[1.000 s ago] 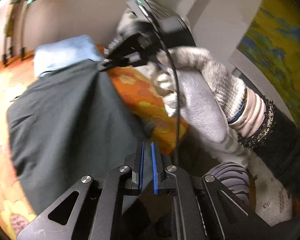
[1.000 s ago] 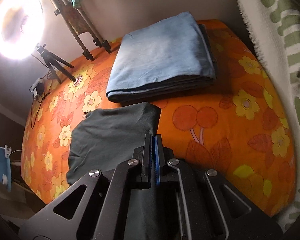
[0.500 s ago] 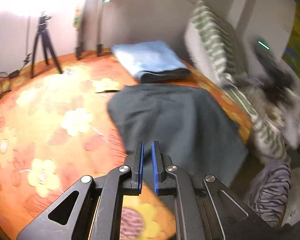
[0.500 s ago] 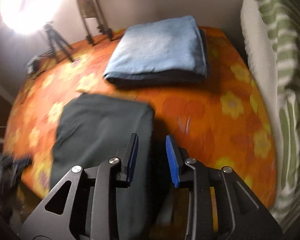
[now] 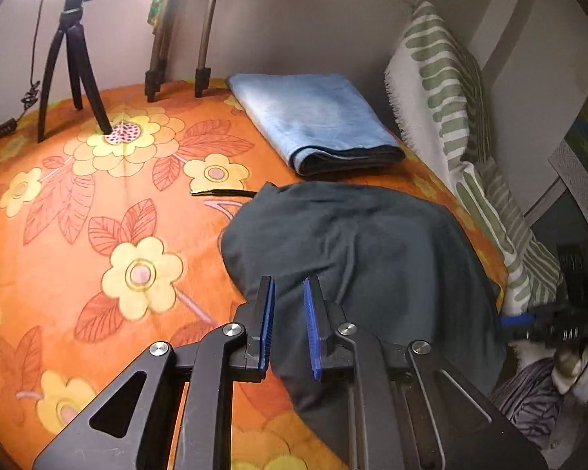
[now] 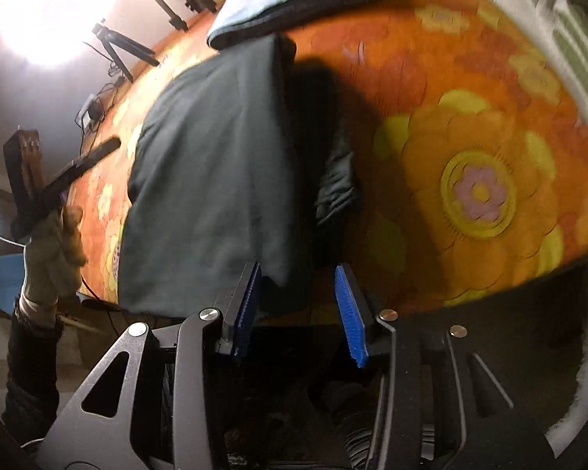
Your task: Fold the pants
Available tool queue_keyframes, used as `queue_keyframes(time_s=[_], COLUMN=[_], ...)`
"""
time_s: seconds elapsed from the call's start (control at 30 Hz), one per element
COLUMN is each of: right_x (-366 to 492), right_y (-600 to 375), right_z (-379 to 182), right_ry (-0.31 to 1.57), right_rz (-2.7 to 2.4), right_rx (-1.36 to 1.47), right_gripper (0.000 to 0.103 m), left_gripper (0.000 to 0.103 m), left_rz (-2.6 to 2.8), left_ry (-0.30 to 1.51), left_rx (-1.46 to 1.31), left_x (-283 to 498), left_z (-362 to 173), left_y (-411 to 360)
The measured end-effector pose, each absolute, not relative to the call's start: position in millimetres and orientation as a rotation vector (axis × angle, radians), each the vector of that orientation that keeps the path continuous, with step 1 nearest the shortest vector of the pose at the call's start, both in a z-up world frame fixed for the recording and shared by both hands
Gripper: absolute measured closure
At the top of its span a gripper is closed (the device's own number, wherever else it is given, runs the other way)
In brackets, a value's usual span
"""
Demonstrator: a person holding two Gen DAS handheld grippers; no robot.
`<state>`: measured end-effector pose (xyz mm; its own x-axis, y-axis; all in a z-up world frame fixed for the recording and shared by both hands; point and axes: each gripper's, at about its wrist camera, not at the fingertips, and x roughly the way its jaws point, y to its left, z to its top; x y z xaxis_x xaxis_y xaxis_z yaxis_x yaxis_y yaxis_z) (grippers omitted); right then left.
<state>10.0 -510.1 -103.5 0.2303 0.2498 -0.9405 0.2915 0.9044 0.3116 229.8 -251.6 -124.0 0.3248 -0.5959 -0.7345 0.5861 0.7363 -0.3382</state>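
In the left wrist view, the left gripper sits at the bottom centre, its blue-padded fingers set a narrow gap apart after having just been opening, with nothing pinched between them; the near part of the dark pants shows through the gap beyond. The pants lie folded in a rumpled heap on the orange flowered bedspread, centre right of the frame. Behind them, at upper centre, rests a folded blue cloth, and a green-striped pillow leans at the upper right. A black tripod stands at upper left under a bright lamp. The right gripper shows at the right edge. In the right wrist view, the right gripper fills the bottom, its fingers moderately wide, having just been opening, and empty; the lower corner of the pants hangs just above the left finger without being pressed. At the left edge a gloved hand holds the left gripper near the bedspread.
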Motion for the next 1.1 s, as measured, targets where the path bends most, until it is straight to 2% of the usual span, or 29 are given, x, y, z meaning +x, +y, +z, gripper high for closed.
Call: queue_keyframes(time_s=[0.03, 0.07, 0.1, 0.17, 0.3, 0.4, 0.53, 0.6, 0.77, 0.8, 0.87, 1.03, 1.1], right_x=[10, 11, 12, 15, 21, 22, 26, 37, 86, 99, 122, 179, 200], right_y=[-509, -506, -503, -497, -495, -499, -496, -489, -440, -428, -404, -347, -332], right_z=[-105, -106, -105, -100, -86, -84, -68, -51, -31, -31, -33, -52, -67], right_ry=[1.354, 1.358, 1.359, 1.357, 1.336, 1.372, 1.37, 1.307, 1.217, 1.213, 1.21, 1.233, 1.274], right_rz=[-0.02, -0.006, -0.004, -0.013, -0.121, -0.078, -0.104, -0.061, 0.087, 0.116, 0.17, 0.204, 0.203], right_rx=[0.478, 0.476, 0.46, 0.402, 0.21, 0.199, 0.149, 0.17, 0.147, 0.137, 0.132, 0.032, 0.03], right_gripper=[0.064, 0.081, 0.089, 0.096, 0.099, 0.099, 0.09, 0.082, 0.077, 0.074, 0.06, 0.059, 0.059], left_gripper=[0.089, 0.089, 0.089, 0.089, 0.089, 0.089, 0.089, 0.084, 0.083, 0.082, 0.071, 0.063, 0.063], left_rz=[-0.775, -0.774, -0.77, -0.755, -0.76, -0.792, -0.827, -0.845, -0.856, -0.853, -0.839, -0.785, -0.776], left_ry=[0.979, 0.991, 1.003, 1.013, 1.002, 0.992, 0.986, 0.99, 1.012, 1.019, 1.025, 1.041, 1.058], left_rx=[-0.025, -0.037, -0.038, -0.023, -0.015, -0.014, -0.018, -0.045, -0.116, -0.15, -0.186, -0.245, -0.293], left_x=[233, 237, 242, 246, 239, 220, 189, 167, 131, 125, 115, 101, 101], left_z=[-126, -129, -133, -139, -136, -129, -122, -121, -127, -129, -132, -141, -147], left_y=[-252, -252, -253, -256, -253, -244, -230, -221, -210, -207, -203, -196, -196])
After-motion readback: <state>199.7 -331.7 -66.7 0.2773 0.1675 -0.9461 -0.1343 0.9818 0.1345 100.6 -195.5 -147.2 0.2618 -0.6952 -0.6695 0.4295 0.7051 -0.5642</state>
